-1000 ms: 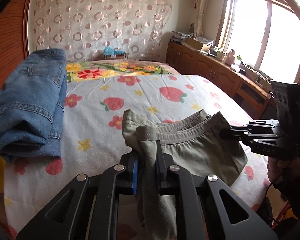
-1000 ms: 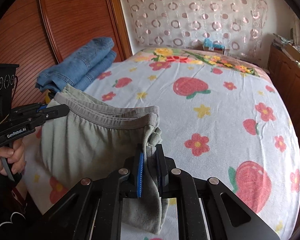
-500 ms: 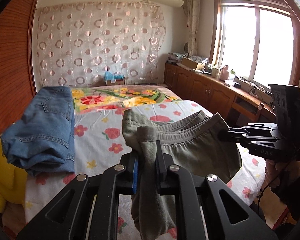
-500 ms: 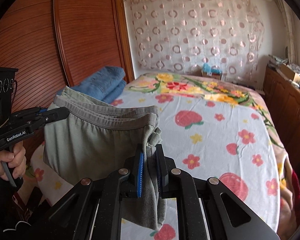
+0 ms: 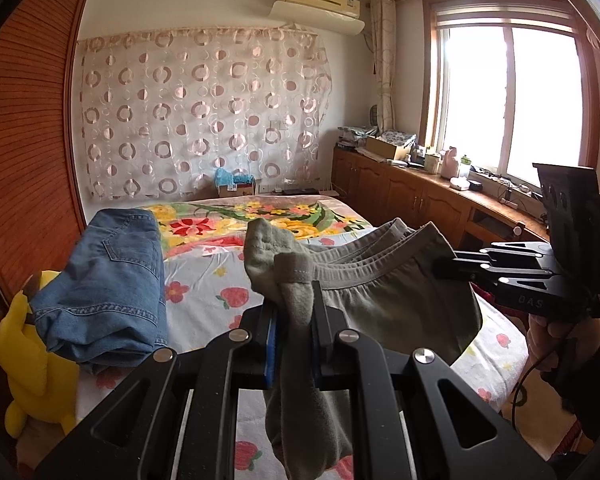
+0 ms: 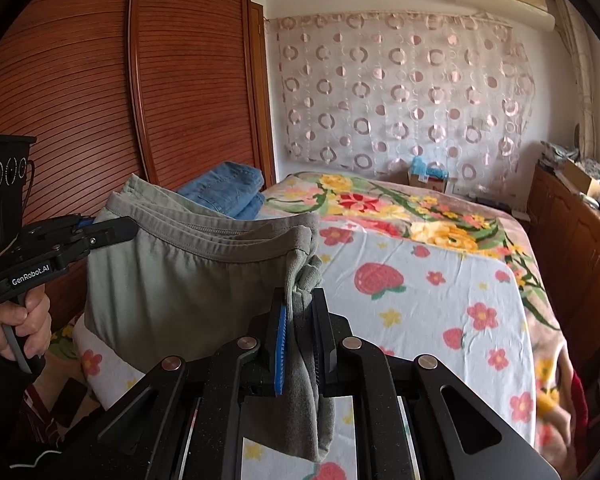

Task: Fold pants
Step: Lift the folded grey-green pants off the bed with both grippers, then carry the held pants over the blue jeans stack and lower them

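- While the grey pants [image 5: 384, 300] hang in the air above the near end of the bed [image 6: 440, 280], each end of the waistband is pinched by one gripper.
- Nearest in the left view, the left gripper [image 5: 294, 320] is squeezed tight on a bunched bit of the waistband, and some cloth hangs down between its fingers.
- Nearest in the right view, the right gripper [image 6: 300, 320] is squeezed tight on the other end of the same band, with cloth hanging down there too.
- Between them the waistband runs almost straight. It shows more than one layer of band, so I think the pants are already folded once, leg on leg, but the legs hang down out of sight and I cannot be sure.
- So the task looks about half done. The pants are picked up and held wide, but they are not lying on the bed.
- What seems left: lay them down flat, fold them shorter, and set them with the other clothes.
- A bit farther, on the left side of the bed, a pair of blue jeans [image 5: 104, 288] sits folded in a neat pile. That pair looks finished.
- Just beside the jeans, at the left edge of the bed, a yellow soft toy [image 5: 32, 364] leans.
- Farther still, the flower sheet [image 6: 452, 300] on the right side has no clothes on it.
- Far off are the curtain with rings [image 5: 204, 112] and the bright window [image 5: 508, 96].
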`<state>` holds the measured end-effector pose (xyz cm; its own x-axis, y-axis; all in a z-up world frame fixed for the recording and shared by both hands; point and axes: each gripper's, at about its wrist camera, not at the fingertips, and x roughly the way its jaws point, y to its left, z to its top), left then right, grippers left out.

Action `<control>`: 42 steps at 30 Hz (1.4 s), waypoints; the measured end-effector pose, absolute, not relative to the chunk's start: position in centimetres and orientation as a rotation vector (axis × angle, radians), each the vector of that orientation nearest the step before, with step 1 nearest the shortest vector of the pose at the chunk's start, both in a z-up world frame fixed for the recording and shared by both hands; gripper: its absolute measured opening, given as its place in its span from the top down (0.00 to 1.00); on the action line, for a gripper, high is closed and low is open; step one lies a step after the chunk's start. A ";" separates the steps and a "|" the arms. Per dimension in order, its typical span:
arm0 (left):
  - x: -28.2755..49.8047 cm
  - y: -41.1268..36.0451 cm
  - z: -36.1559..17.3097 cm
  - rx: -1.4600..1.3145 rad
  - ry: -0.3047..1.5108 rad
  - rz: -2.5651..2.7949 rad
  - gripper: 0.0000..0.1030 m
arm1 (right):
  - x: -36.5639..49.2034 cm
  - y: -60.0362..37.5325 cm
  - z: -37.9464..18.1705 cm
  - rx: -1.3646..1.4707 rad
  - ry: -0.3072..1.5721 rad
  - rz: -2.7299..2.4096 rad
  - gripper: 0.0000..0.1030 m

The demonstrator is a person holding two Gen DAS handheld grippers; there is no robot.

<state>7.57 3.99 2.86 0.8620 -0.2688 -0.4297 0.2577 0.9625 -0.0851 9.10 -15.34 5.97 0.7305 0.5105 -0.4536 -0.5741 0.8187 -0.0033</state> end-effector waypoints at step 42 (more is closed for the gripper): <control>15.1 13.3 1.9 -0.069 0.446 -0.101 0.87 | 26.5 -5.5 7.3 -0.280 0.437 0.742 0.89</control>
<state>15.14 13.32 1.87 0.8974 -0.1128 -0.4266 0.0828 0.9926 -0.0883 26.51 -5.47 7.31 0.6543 0.5872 -0.4766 -0.7015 0.7066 -0.0925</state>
